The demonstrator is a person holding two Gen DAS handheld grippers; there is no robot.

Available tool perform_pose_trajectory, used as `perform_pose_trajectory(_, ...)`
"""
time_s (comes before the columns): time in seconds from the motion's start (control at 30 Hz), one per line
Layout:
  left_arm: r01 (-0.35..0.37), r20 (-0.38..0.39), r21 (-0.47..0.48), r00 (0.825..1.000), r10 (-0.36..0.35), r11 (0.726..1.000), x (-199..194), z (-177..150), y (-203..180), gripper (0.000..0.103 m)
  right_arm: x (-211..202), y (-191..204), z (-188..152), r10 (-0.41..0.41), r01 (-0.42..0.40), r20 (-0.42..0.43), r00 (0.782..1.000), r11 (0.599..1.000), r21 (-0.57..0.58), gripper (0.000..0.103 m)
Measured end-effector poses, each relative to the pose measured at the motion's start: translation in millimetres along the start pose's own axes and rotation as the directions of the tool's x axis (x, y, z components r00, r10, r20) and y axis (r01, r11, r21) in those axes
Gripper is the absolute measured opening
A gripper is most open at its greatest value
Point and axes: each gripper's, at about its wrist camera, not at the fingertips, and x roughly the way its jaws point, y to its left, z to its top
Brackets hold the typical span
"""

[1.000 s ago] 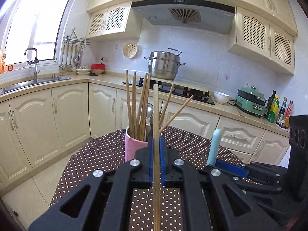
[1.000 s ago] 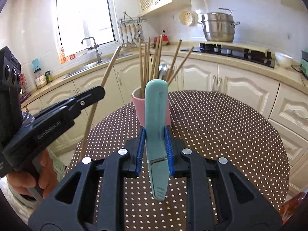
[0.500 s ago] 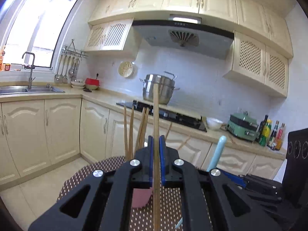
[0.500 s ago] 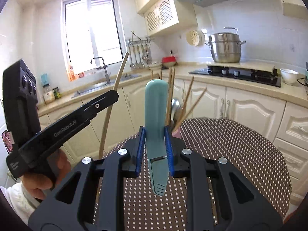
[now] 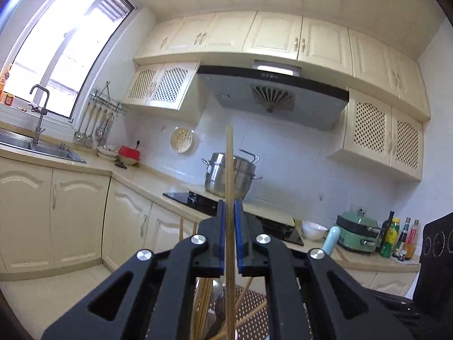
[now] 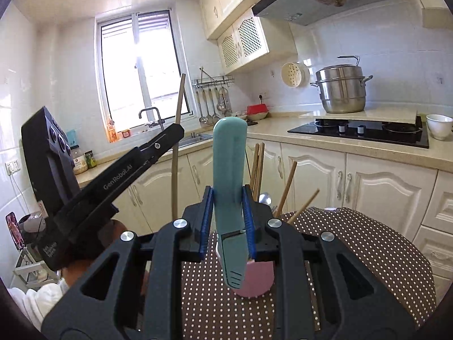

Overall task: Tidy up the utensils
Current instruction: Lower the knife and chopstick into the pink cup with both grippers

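My left gripper (image 5: 230, 208) is shut on a single wooden chopstick (image 5: 229, 164) that stands upright. Below its jaws, through the gap, I see more chopsticks and a metal spoon (image 5: 217, 291) over the brown dotted tablecloth (image 5: 254, 321). My right gripper (image 6: 228, 198) is shut on a teal-handled utensil (image 6: 228, 153), handle up. Behind it stands the pink cup (image 6: 256, 283), mostly hidden, with chopsticks (image 6: 259, 167) and a spoon (image 6: 264, 199) sticking out. The left gripper (image 6: 176, 134) with its chopstick (image 6: 176, 170) shows to the left. The teal handle (image 5: 331, 240) shows low right in the left wrist view.
The round table (image 6: 368, 243) stands in front of cream cabinets. On the counter are a black hob (image 6: 359, 131), a steel steamer pot (image 6: 341, 90), a white bowl (image 6: 438, 126), a sink with tap (image 5: 39, 119), a green appliance (image 5: 358, 231) and bottles (image 5: 396, 233).
Both grippers have risen with their utensils and the left one has tilted up. The pink cup has sunk low in both views, now largely behind the jaws.
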Motion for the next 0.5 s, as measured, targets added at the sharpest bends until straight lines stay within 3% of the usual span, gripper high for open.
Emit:
perform_pose_trajectory(0.2, -0.037, 0.078, -0.001, 0.996, 0.037, 0.999, 24.1, -7.9, 2.7, 0.006, 17.9, -12.2, 6.1, 0.012, -0.012, 0.003, 1.000, 1.000, 0.003, 0.021)
perform_pose_trajectory(0.5, -0.096, 0.119, 0.037, 0.989, 0.091, 0.995, 50.5, -26.0, 5.0, 0.006, 27.0, -22.2, 2.3, 0.025, -0.025, 0.012, 1.000, 0.999, 0.022, 0.021)
